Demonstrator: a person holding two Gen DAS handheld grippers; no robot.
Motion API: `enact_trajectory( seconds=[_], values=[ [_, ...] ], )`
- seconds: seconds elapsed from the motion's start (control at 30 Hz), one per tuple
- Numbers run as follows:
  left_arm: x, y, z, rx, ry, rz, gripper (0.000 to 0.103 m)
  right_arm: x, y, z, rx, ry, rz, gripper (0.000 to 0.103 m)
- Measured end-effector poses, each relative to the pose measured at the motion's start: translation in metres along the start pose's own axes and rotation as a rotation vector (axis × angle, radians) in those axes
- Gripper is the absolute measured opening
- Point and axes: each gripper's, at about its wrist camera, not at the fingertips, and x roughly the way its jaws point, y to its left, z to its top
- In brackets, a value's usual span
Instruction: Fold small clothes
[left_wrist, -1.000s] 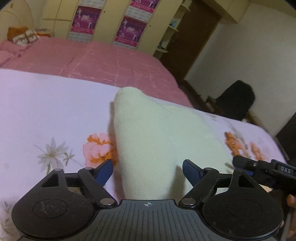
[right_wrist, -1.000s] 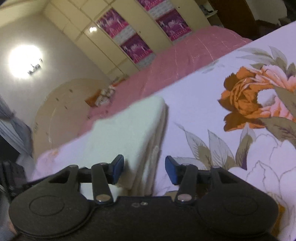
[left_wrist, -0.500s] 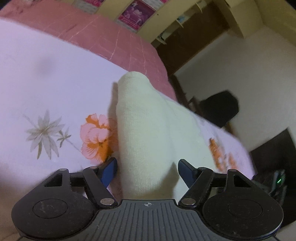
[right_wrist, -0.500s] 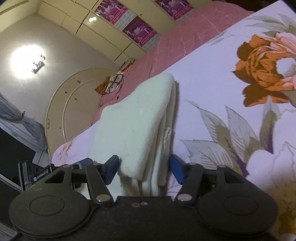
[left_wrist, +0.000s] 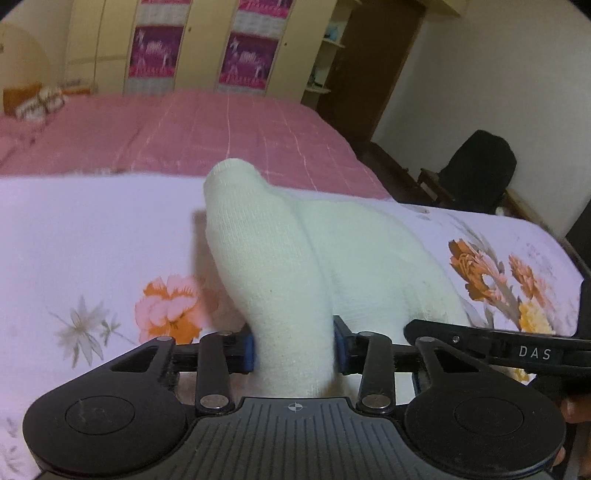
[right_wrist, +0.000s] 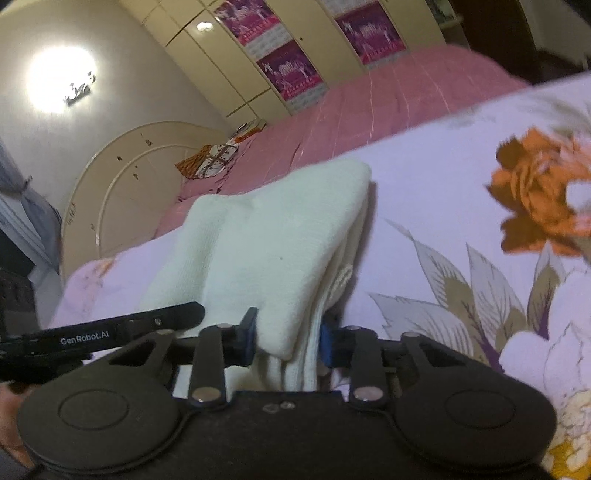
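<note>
A cream knitted garment (left_wrist: 280, 266) lies folded on the flowered sheet (left_wrist: 92, 240). My left gripper (left_wrist: 293, 349) is closing, and its blue pads press the near left edge of the garment, which bunches up between them. In the right wrist view the same cream garment (right_wrist: 266, 243) shows several stacked layers. My right gripper (right_wrist: 288, 343) is closing too, its pads squeezing the near right edge. The far end of the garment rests on the sheet. Each gripper shows in the other's view as a black bar: the right one (left_wrist: 517, 350) and the left one (right_wrist: 103, 336).
A pink bedspread (left_wrist: 184, 133) covers the bed beyond the flowered sheet (right_wrist: 461, 229). Wardrobe doors with purple posters (left_wrist: 243, 59) stand behind it. A black chair (left_wrist: 476, 170) is at the right, beside a dark door. A round headboard (right_wrist: 122, 184) and a wall lamp are at the left.
Both grippers went from open around the garment's near edges to clamped on them. The gripped ends have lifted and the cloth bunches between the pads.
</note>
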Motion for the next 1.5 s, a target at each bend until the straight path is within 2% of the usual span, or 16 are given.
enact_trajectory(
  seconds=[0.17, 0.47, 0.7, 1.23, 1.5],
  values=[
    [-0.026, -0.01, 0.005, 0.042, -0.037, 0.015, 0.037, -0.015, 0.016, 0.0, -0.04, -0.04, -0.013, 0.028],
    [-0.075, -0.024, 0.018, 0.051, -0.085, -0.005, 0.037, -0.054, 0.045, 0.015, -0.106, -0.081, -0.015, 0.028],
    [-0.106, -0.016, 0.018, 0.066, -0.109, -0.005, 0.037, -0.068, 0.078, 0.015, -0.153, -0.1, -0.024, 0.028],
    [-0.191, 0.11, -0.025, 0.009, -0.1, 0.036, 0.037, -0.025, 0.199, -0.031, -0.218, -0.04, 0.0, 0.029],
    [-0.204, 0.164, -0.059, -0.036, -0.058, 0.055, 0.037, 0.008, 0.24, -0.062, -0.235, 0.021, 0.014, 0.029]
  ],
)
